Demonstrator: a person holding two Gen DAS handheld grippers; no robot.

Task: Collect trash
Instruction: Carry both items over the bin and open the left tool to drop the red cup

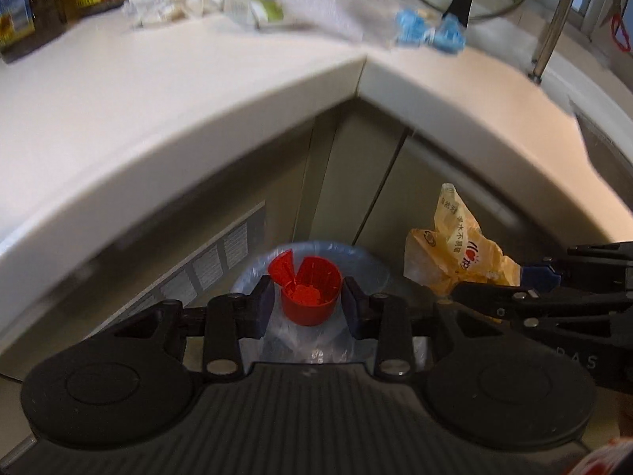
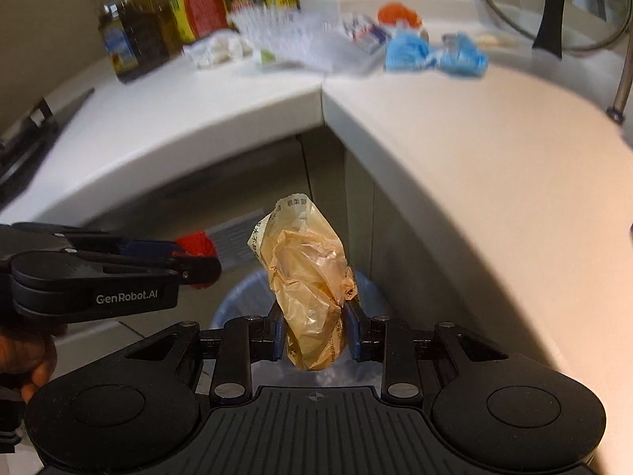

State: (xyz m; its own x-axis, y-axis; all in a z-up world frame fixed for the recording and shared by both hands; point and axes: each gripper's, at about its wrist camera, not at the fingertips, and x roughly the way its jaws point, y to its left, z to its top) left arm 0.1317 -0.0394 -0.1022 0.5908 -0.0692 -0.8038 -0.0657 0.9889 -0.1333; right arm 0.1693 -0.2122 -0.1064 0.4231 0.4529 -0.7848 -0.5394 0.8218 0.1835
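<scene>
1. Left tool (image 1: 307, 300) is clamped on a little red plastic cup (image 1: 312, 297) with its flip lid hanging open and something orange and crumbly inside. It hangs right over the bin (image 1: 253, 277) with the blue liner that stands on the floor in the cabinet corner.

2. Right tool (image 2: 315, 334) is clenched on a crumpled yellowish plastic bag (image 2: 308, 289) with print on it, also above the bin's mouth, just beside the left tool.

3. So, as far as we can judge, the step in hand is the drop. Both pieces are clear of the tabletop (image 2: 455, 150) and over the liner, so it's mostly about letting go cleanly.

4. Our tip: get the cup low and centred before releasing, and keep it upright or tip it inward, or those crumbs could scatter onto the floor.

5. The bag is light and springy. We'd lower it into the opening before releasing, since it may cling to a pad or float out sideways.

6. The two tools are near each other, so we'd release one at a time so they don't bump.

7. Plenty left up top: blue crumpled wrappers (image 2: 435, 55), clear plastic packaging (image 2: 292, 43) and white wadded paper (image 2: 217, 49) at the back of the tabletop, near the bottles (image 2: 122, 35).
</scene>
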